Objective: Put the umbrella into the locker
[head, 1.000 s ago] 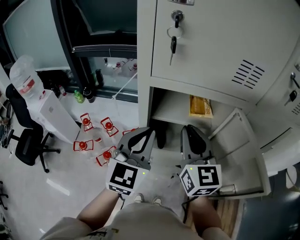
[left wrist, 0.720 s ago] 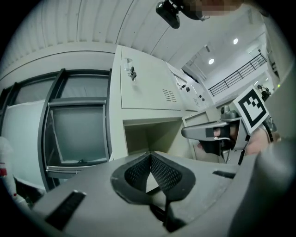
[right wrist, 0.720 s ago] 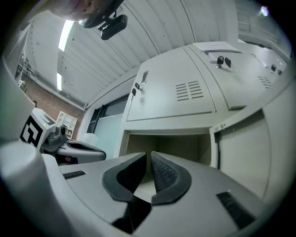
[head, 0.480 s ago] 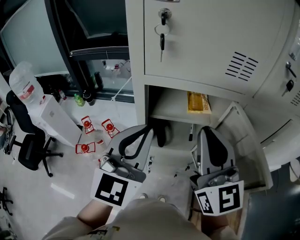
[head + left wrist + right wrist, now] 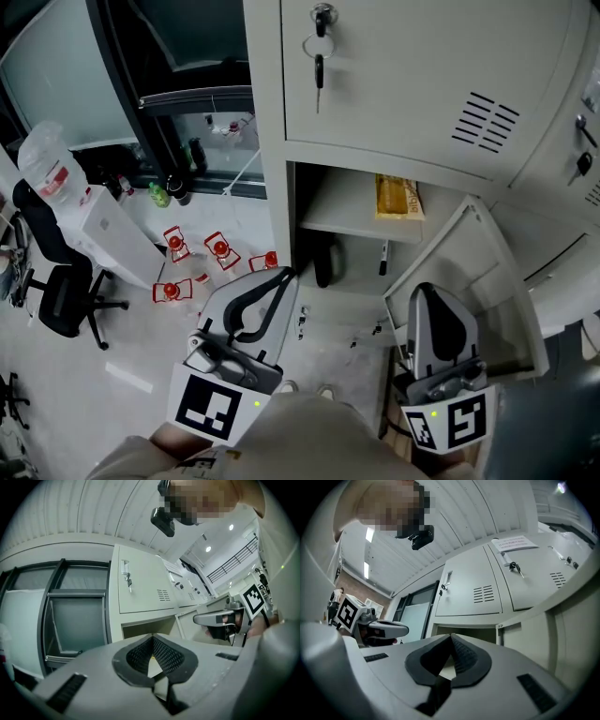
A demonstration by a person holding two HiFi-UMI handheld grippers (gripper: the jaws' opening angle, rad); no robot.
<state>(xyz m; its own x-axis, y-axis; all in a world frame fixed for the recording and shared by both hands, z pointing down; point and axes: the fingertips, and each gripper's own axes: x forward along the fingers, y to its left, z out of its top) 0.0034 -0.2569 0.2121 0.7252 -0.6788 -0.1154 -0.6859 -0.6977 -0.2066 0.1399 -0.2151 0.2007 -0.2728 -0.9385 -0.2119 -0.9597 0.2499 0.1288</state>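
Note:
The grey locker's lower compartment (image 5: 309,187) stands open, its door (image 5: 469,272) swung out to the right. A dark folded umbrella (image 5: 323,262) stands upright inside at the left, below the shelf (image 5: 342,220). My left gripper (image 5: 286,274) is held in front of the compartment, apart from the umbrella, jaws shut with nothing in them (image 5: 152,637). My right gripper (image 5: 429,289) hangs in front of the open door; its jaws have just been closing and are now shut on nothing (image 5: 451,635). Each gripper shows in the other's view: right gripper (image 5: 225,618), left gripper (image 5: 379,629).
A yellow packet (image 5: 397,197) lies on the shelf and a pen-like stick (image 5: 382,258) hangs below it. Keys (image 5: 319,56) dangle from the closed upper door. On the floor to the left are red-capped bottles (image 5: 192,272), a white box (image 5: 112,234), a water jug (image 5: 52,159) and an office chair (image 5: 56,286).
Both grippers have drawn back from the locker toward the person and sit lower in the head view. The right gripper's jaws have come together. The umbrella stays in the compartment.

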